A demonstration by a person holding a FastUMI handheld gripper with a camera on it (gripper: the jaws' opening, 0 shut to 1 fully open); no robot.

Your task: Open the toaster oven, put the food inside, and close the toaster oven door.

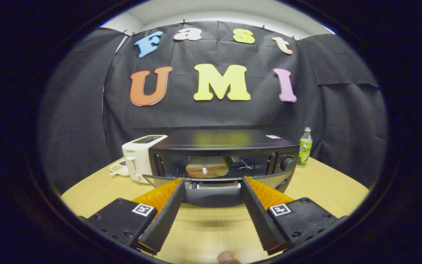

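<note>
A black toaster oven [225, 141] stands on the wooden table with its door [213, 192] swung down and open toward me. Inside on the rack lies a sandwich [206, 167] of toasted bread with a bit of green leaf at its right side. My gripper [213, 180] is open, its two fingers spread wide just in front of the lowered door, one at each side of the door's handle. Nothing is between the fingers. The oven's knob [288, 163] sits on its right panel.
A white pop-up toaster [139, 157] stands left of the oven, with a small white dish [117, 168] beside it. A green drink bottle [305, 148] stands at the oven's right. Bare table [211, 227] lies under my fingers. A fingertip [227, 258] shows below.
</note>
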